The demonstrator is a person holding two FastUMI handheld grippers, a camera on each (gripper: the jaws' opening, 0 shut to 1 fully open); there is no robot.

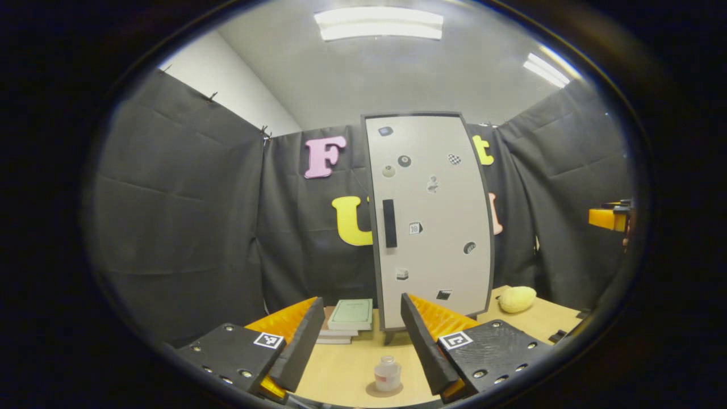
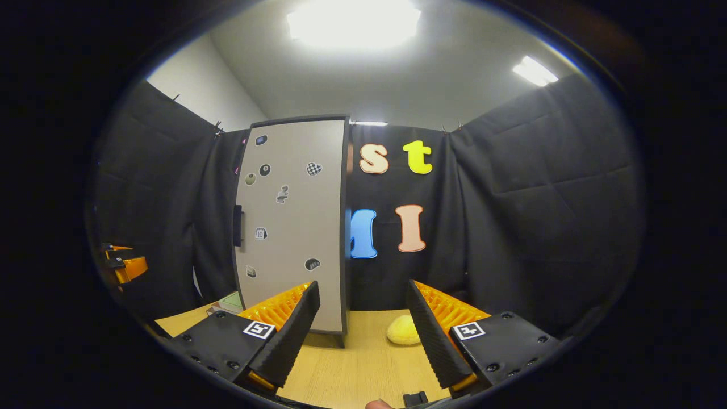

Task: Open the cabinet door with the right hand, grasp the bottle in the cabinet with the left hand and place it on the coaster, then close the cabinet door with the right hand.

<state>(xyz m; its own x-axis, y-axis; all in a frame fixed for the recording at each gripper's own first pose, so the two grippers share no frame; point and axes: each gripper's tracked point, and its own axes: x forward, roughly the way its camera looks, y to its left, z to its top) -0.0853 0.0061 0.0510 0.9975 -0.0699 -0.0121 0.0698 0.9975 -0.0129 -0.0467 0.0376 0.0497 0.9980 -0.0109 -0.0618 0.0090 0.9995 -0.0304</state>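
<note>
1 bottle (image 1: 387, 373) stands on 1 coaster (image 1: 369, 389) between the gaping left gripper (image 1: 359, 335) fingers, untouched; right gripper (image 2: 363, 332) gapes empty

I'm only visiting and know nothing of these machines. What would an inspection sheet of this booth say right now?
Surface: wooden table, bare at the front.
Job's things: cabinet door shut; bottle upright on the coaster.
Clutter: stacked books left of the cabinet; yellow lumpy object to its right.
Grippers: left gripper and right gripper both open, holding nothing.
Cables: nothing seen.
Surroundings: black cloth walls, ceiling lights on.
</note>
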